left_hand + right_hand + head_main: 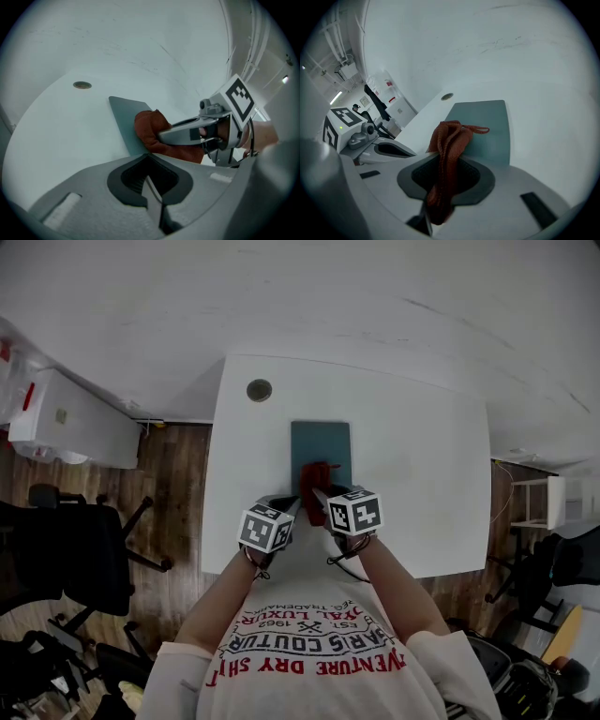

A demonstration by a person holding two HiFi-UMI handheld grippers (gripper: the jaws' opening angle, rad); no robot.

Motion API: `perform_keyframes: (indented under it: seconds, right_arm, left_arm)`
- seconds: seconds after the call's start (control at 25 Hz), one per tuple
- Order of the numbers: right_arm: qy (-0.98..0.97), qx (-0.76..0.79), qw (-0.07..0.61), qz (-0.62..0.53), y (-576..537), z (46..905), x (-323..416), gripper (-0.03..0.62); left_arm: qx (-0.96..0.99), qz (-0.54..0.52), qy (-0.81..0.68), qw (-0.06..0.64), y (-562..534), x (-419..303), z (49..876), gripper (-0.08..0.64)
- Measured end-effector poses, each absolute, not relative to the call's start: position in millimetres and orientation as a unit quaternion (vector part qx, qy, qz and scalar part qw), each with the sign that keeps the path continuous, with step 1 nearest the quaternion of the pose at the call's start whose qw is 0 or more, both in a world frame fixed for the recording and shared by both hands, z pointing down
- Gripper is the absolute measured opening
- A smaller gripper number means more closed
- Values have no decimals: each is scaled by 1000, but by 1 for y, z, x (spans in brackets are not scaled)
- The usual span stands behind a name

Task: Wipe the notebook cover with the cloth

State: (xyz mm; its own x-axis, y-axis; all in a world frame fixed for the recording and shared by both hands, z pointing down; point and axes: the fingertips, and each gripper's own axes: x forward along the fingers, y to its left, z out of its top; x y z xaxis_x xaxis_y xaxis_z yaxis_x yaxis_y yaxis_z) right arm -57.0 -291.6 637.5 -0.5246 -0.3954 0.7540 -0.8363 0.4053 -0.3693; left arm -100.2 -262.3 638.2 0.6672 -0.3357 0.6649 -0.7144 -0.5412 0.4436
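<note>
Right gripper point(440, 187): jaws pinching the one red cloth point(449, 140), bunched and resting on the near end of the one teal notebook point(485, 122). The notebook lies flat mid-counter point(422, 456).
Left gripper point(152, 187): jaws pressed together, nothing between, just beside the notebook's near left corner.
One round grommet point(259, 390) sits at the far left, well apart.

Me at the worktop: my white short-sleeved T-shirt point(314, 657) carries red and dark lettering across the chest. The left tool point(293, 508) and the right tool point(318, 496) are grey, and each bears a white marker cube point(265, 528) printed with black squares. Dark cords point(262, 568) loop below the cubes. Close up, each tool has a smooth grey shell with a dark rounded recess point(133, 180) around the jaws.
</note>
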Motion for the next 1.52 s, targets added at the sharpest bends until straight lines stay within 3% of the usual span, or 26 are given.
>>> perform_keyframes:
  seconds: [0.44, 0.88, 1.2, 1.52]
  right_arm:
    - [-745, 468, 283, 383, -286, 636, 15, 87]
    - [-682, 546, 323, 364, -270, 631, 75, 77]
    - [-701, 573, 257, 337, -263, 596, 88, 78]
    - [-758, 574, 192, 243, -262, 522, 81, 78]
  left_arm:
    - [838, 267, -320, 351, -263, -101, 638, 9]
    - [829, 278, -345, 341, -261, -101, 638, 9]
    - [817, 277, -381, 333, -263, -102, 631, 9]
    - [845, 186, -415, 283, -265, -93, 544, 9]
